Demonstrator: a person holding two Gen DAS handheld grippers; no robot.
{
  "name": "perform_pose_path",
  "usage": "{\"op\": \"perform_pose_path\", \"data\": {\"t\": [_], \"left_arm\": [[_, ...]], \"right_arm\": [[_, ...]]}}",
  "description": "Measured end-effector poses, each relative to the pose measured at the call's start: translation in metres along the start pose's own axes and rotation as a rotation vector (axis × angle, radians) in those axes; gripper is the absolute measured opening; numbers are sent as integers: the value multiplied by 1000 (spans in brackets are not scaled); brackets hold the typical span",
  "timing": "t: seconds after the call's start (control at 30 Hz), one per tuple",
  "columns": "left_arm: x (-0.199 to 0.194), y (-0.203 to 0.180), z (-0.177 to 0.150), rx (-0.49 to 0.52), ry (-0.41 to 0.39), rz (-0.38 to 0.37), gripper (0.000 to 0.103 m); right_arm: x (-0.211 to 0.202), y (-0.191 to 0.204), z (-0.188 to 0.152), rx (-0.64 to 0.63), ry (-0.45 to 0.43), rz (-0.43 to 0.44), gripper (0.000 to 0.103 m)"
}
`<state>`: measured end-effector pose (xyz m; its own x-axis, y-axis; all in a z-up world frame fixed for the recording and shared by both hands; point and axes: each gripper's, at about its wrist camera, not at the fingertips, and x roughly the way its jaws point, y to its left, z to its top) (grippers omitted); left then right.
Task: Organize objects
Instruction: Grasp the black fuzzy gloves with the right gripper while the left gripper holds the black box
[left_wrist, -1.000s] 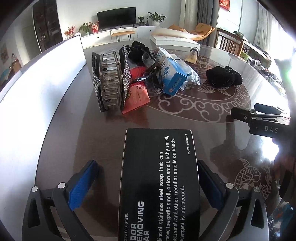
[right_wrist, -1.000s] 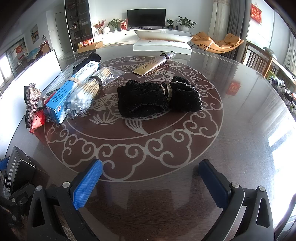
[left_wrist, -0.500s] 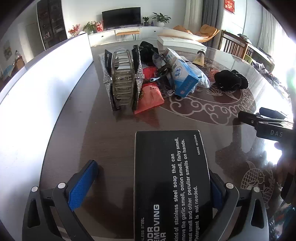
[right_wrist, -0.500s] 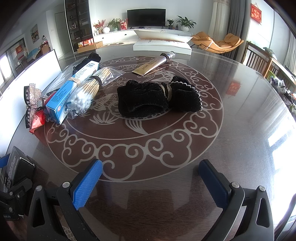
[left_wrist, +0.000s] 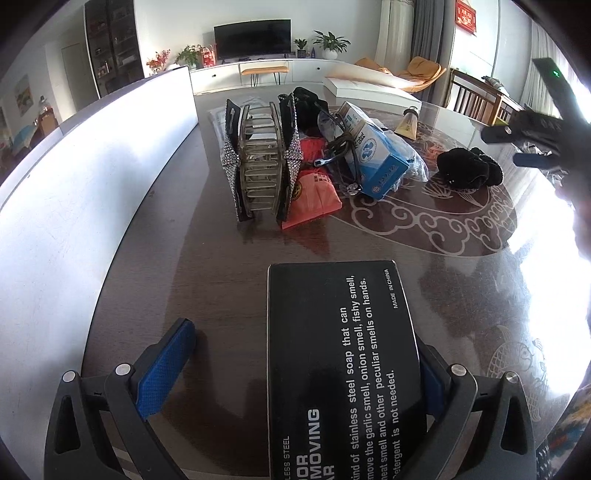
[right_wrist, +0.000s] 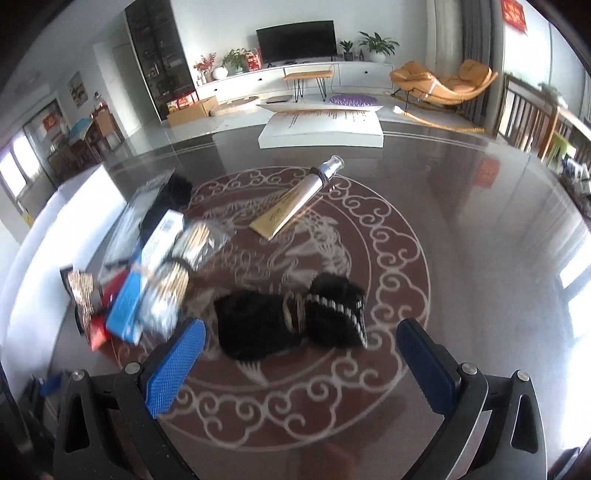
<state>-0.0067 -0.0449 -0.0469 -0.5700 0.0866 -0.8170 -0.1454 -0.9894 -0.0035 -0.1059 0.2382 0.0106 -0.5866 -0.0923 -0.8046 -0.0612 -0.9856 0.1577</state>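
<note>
Left gripper (left_wrist: 295, 373) stands wide open over the near edge of the surface (left_wrist: 155, 280), clamping nothing. A black soap box (left_wrist: 340, 369) lies between its fingers, against the right pad with a clear gap to the left one, so it appears set down rather than gripped. A second ago the box sat centred between the fingers; it has since shifted toward the right pad. Right gripper (right_wrist: 301, 360), also wide open and empty, has lifted and swung forward from the near edge and now hovers just short of the black furry item (right_wrist: 288, 321) near the surface's centre, probably the next pick. Farther left, a rhinestone rack (left_wrist: 260, 162), a red packet (left_wrist: 314, 192) and a blue box (left_wrist: 373, 158) crowd together. Beyond, a gold tube (right_wrist: 295, 201) lies toward the far edge.
</note>
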Motion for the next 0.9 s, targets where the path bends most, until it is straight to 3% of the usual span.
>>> {"op": "perform_pose_path", "data": {"t": [0.1, 0.17, 0.2, 0.27, 0.4, 0.53, 0.6, 0.67, 0.7, 0.77, 0.8, 0.83, 0.9], "left_arm": [[0, 0, 0, 0, 0, -1, 103], [0, 0, 0, 1, 0, -1, 103], [0, 0, 0, 2, 0, -1, 103], [0, 0, 0, 2, 0, -1, 103], [0, 0, 0, 2, 1, -2, 103], [0, 0, 0, 8, 4, -4, 103], [0, 1, 1, 25, 20, -16, 103], [-1, 3, 3, 44, 40, -37, 103], [-4, 3, 3, 50, 44, -55, 98], [-7, 1, 4, 76, 39, -76, 80], [-9, -2, 5, 95, 34, -77, 62], [-10, -5, 5, 117, 25, -66, 58], [-14, -5, 2, 132, 14, -53, 57]], "right_arm": [[26, -7, 22, 32, 45, 153, 102], [46, -4, 21, 24, 128, 180, 95], [50, 0, 16, 3, 150, 185, 90], [43, 12, 2, -56, 171, 230, 90], [7, 33, -46, -113, 285, 458, 89], [-21, 56, -69, -247, 248, 369, 89], [-21, 75, -70, -370, 224, 292, 89], [-17, 91, -73, -493, 243, 271, 89], [-14, 96, -75, -555, 254, 255, 89], [-2, 113, -78, -662, 258, 212, 89], [4, 117, -80, -699, 259, 194, 86], [9, 122, -81, -716, 263, 183, 72], [18, 125, -81, -721, 305, 179, 58]]}}
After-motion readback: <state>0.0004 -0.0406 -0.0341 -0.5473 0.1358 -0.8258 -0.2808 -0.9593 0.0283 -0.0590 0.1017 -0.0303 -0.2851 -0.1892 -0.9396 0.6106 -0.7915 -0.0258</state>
